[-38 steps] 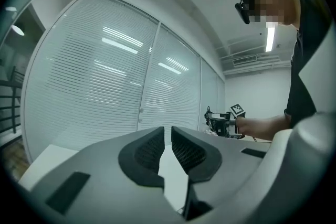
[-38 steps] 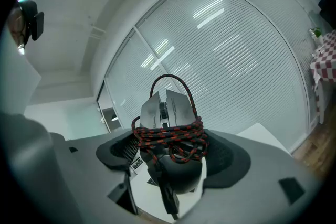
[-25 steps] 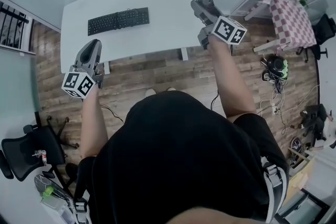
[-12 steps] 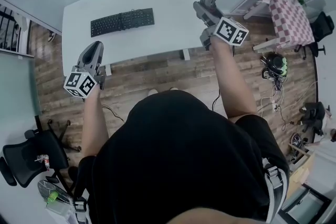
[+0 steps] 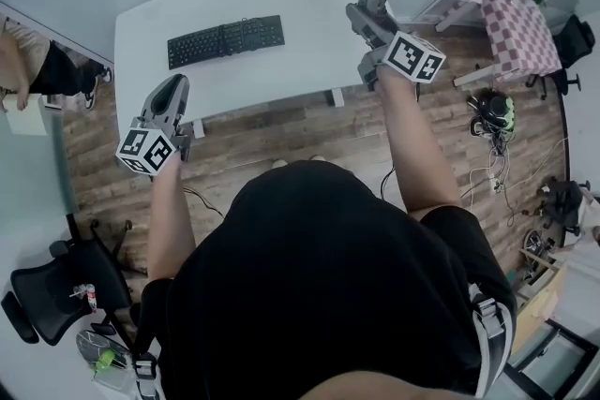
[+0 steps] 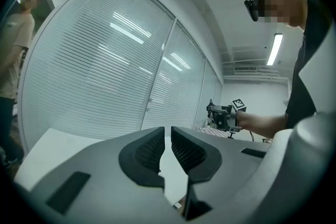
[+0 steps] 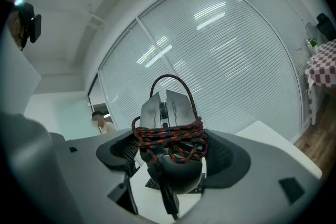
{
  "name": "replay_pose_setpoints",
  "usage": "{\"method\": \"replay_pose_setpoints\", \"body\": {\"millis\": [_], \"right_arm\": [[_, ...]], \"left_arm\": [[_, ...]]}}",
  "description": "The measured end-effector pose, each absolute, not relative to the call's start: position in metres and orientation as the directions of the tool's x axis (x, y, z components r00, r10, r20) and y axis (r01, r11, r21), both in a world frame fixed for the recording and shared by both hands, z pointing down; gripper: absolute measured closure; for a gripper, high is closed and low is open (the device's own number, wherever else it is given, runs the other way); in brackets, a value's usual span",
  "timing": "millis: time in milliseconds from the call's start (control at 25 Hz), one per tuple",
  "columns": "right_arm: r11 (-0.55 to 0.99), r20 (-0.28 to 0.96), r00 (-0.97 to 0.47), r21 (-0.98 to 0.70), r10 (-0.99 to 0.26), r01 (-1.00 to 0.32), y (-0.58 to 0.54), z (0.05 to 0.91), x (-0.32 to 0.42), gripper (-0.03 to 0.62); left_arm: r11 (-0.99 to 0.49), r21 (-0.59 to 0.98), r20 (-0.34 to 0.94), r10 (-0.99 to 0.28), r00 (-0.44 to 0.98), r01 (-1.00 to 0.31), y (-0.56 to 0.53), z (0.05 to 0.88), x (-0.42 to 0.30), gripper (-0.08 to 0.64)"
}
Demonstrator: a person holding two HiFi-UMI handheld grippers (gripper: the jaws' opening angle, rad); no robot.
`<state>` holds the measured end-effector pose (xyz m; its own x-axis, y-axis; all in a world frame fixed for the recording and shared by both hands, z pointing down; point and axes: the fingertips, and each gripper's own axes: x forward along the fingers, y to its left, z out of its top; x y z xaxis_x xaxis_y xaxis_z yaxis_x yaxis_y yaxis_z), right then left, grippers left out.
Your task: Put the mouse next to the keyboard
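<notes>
So the grey angular mouse [image 7: 167, 106], with its red-and-black braided cable [image 7: 176, 140] wrapped around the body, sits right between the fingers [image 7: 118, 152] of the right gripper [image 5: 368, 7]. They're clamped on its sides, nose pointing away from the camera and one cable loop sticking up over it. It's up in the air over the right end of the white surface [image 5: 309, 33]. The black keyboard [image 5: 226, 40] lies flat toward the left part, well apart from the mouse. The left gripper [image 5: 170, 95] hangs by the near left edge, fingers [image 6: 149, 150] pretty much pressed together with nothing in them.
</notes>
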<state>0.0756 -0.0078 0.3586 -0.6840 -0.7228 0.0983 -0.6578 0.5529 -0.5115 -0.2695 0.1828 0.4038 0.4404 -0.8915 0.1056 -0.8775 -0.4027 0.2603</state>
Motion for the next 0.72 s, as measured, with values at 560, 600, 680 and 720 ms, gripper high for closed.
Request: {"method": "replay_pose_setpoints", "body": {"millis": [560, 600, 680, 720], "right_arm": [[0.539, 0.111, -0.670, -0.505, -0.734, -0.674, -0.003, 0.356, 0.063, 0.186], [0.539, 0.113, -0.671, -0.504, -0.733, -0.675, -0.004, 0.356, 0.065, 0.186], [0.538, 0.116, -0.670, -0.505, -0.733, -0.676, -0.005, 0.356, 0.065, 0.186], [0.537, 0.115, -0.669, -0.505, -0.734, -0.676, -0.004, 0.356, 0.062, 0.186]], "left_arm": [[-0.440, 0.262, 0.092, -0.875, 0.476, -0.859, 0.180, 0.398, -0.283, 0.506], [-0.440, 0.262, 0.092, -0.875, 0.476, -0.859, 0.179, 0.397, -0.281, 0.506], [-0.439, 0.263, 0.091, -0.875, 0.476, -0.859, 0.179, 0.396, -0.282, 0.506], [-0.439, 0.265, 0.090, -0.875, 0.475, -0.859, 0.180, 0.397, -0.285, 0.506]]}}
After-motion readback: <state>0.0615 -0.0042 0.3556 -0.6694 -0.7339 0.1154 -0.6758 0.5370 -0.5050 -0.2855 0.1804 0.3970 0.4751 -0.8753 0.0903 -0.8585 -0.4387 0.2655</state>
